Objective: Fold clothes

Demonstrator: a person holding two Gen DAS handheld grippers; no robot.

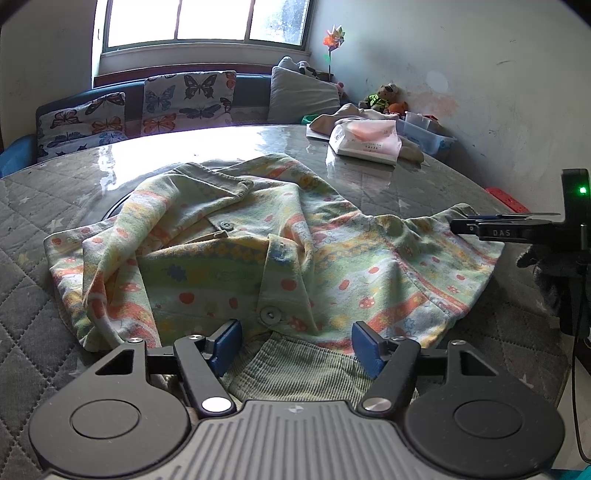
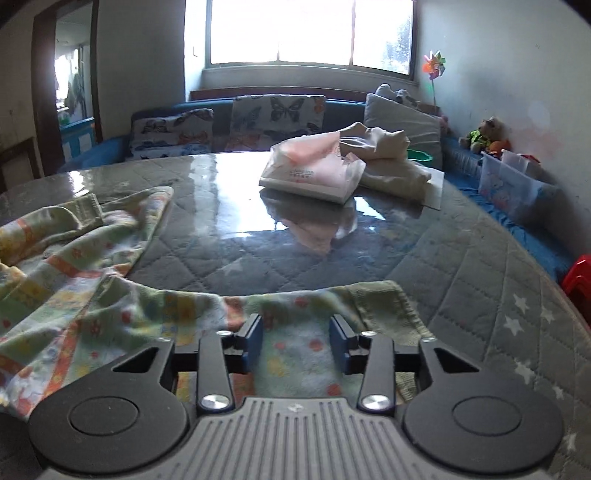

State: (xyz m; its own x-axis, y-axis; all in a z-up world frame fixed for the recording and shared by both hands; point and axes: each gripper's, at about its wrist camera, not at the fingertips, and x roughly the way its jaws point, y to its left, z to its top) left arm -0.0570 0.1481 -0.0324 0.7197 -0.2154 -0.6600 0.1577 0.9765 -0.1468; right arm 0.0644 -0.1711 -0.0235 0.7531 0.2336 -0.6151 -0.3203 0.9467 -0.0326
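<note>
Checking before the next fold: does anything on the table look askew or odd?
The patterned shirt lies rumpled rather than flat: its left side is bunched over the buttoned front, and the collar is twisted. The tissue pack behind it looks crumpled. Nothing appears spilled or damaged.

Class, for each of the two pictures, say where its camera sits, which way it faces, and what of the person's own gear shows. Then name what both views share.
Left wrist view: sits on the left gripper, looking across the patterned shirt toward the window; its open blue fingers show, and the right gripper enters from the right.
Right wrist view: sits on the right gripper, over the shirt's sleeve end, facing the same window; only its own open fingers show.
Shared: shirt, tissue pack, quilted table, butterfly cushions.
</note>
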